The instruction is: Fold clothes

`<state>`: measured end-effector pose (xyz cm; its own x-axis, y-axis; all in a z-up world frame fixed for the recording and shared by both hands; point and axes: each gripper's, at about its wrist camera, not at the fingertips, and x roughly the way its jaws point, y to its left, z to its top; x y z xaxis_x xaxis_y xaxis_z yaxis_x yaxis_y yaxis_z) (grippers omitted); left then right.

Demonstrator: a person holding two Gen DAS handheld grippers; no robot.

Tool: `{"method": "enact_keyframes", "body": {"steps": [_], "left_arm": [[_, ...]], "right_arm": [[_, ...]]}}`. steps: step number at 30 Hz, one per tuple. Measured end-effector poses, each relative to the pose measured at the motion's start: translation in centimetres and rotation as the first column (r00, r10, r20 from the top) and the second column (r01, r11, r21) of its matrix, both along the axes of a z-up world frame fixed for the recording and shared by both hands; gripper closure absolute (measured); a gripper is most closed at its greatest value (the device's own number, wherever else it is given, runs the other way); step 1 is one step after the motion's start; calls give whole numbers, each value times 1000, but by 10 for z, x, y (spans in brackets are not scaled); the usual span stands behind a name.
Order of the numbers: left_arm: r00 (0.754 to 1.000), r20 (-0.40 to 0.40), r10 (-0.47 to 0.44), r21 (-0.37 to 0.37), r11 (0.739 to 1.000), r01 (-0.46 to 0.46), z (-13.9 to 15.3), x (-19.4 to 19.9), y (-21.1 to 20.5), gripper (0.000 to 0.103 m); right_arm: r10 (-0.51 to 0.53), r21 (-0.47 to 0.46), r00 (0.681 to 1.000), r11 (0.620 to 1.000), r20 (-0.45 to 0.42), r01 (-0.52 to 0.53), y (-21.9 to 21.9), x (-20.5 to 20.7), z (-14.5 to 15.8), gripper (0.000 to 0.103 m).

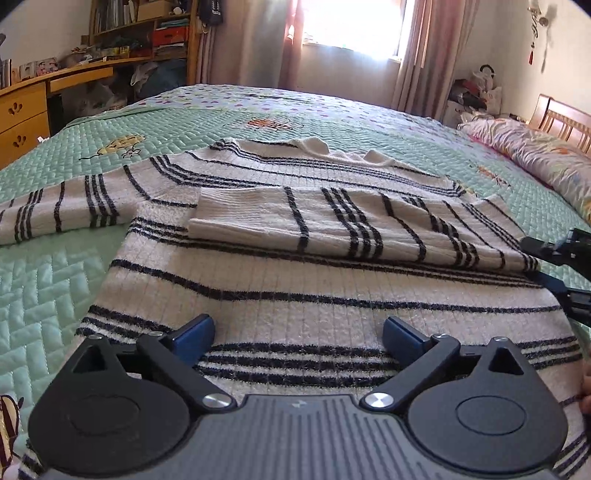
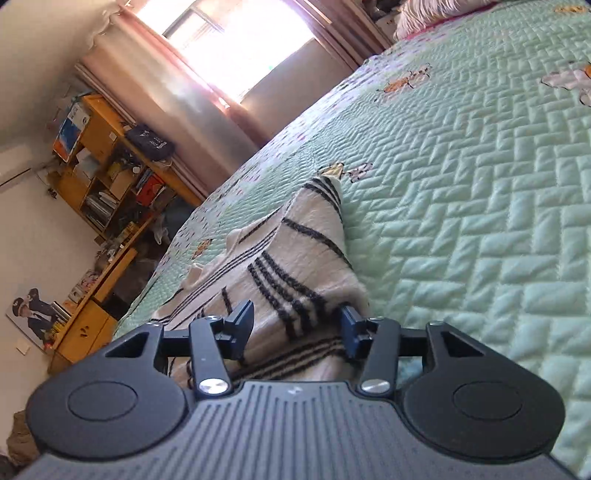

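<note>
Bedroom, green quilted bedspread, bright window behind. Left wrist view: striped sweater lies flat on the bedspread, one sleeve folded across its body, the other stretched out left. Left gripper hovers over the hem — fingers wide apart, nothing between them. Right wrist view, tilted: right gripper at the sweater's edge — fingers partly apart, a bunched fold of knit between them; whether the pads press it, cannot tell.

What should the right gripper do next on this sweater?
Probably close the right gripper on the sweater edge: fabric already lies between its half-open jaws, one sleeve is folded across, and the left gripper hovers open, holding nothing.
</note>
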<state>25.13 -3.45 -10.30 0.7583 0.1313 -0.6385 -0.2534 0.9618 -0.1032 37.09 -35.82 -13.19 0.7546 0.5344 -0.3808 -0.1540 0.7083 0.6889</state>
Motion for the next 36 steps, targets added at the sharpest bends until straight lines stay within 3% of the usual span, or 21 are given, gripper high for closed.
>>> {"method": "enact_keyframes", "body": {"steps": [3, 5, 10, 15, 16, 17, 18, 19, 20, 22, 25, 28, 30, 32, 35, 36], "left_arm": [[1000, -8, 13, -2, 1000, -13, 4, -1, 0, 4], [999, 2, 32, -22, 999, -32, 9, -4, 0, 5], [998, 28, 50, -126, 991, -46, 26, -9, 0, 5], [998, 38, 49, -137, 990, -44, 41, 6, -8, 5], [998, 44, 47, -144, 989, -40, 45, 11, -9, 5], [998, 45, 34, -148, 989, -27, 48, 18, -11, 5], [999, 45, 17, -150, 989, -10, 52, 26, -13, 5], [999, 41, -4, -147, 989, 10, 55, 36, -16, 5], [999, 37, -26, -143, 989, 30, 58, 46, -21, 5], [995, 31, -94, -132, 986, 98, 62, 72, -36, 5], [986, 29, -163, -98, 981, 165, 66, 114, -64, 5], [977, 29, -210, -108, 971, 212, 67, 161, -93, 8], [971, 48, -235, -152, 959, 239, 65, 186, -107, 10], [958, 76, -276, -231, 930, 286, 58, 207, -117, 9], [959, -34, -282, -450, 861, 237, 4, 239, -115, 5], [959, 23, -284, -432, 862, 266, -9, 236, -118, 0]], "right_arm": [[-31, 20, 999, 999, -29, 32, -18, -16, 3, 49], [-112, 39, 993, 993, -39, 113, -36, -24, 3, 47], [-115, 241, 990, 966, 77, 93, -58, -27, 14, 30], [97, 309, 988, 942, 122, -130, -23, -8, 3, 24], [134, 278, 988, 948, 82, -152, -14, -3, -3, 23], [118, 215, 993, 970, -6, -114, -7, 6, -12, 33], [91, 199, 995, 976, -31, -83, -10, 8, -15, 60], [64, 186, 997, 981, -50, -54, -14, 10, -17, 62], [36, 173, 997, 985, -69, -24, -18, 11, -20, 60], [-14, 236, 1000, 971, -25, 19, -30, 4, -17, 52], [-117, 317, 993, 943, 29, 102, -48, -4, -17, 50], [-227, 307, 973, 930, 46, 202, -59, -6, -23, 46], [-283, 314, 958, 914, 44, 255, -66, -5, -28, 46], [-292, 326, 956, 907, 32, 266, -64, 1, -33, 46], [-293, 304, 955, 914, 41, 268, -58, 5, -35, 45], [-291, 299, 956, 917, 42, 266, -57, 8, -34, 45]]}}
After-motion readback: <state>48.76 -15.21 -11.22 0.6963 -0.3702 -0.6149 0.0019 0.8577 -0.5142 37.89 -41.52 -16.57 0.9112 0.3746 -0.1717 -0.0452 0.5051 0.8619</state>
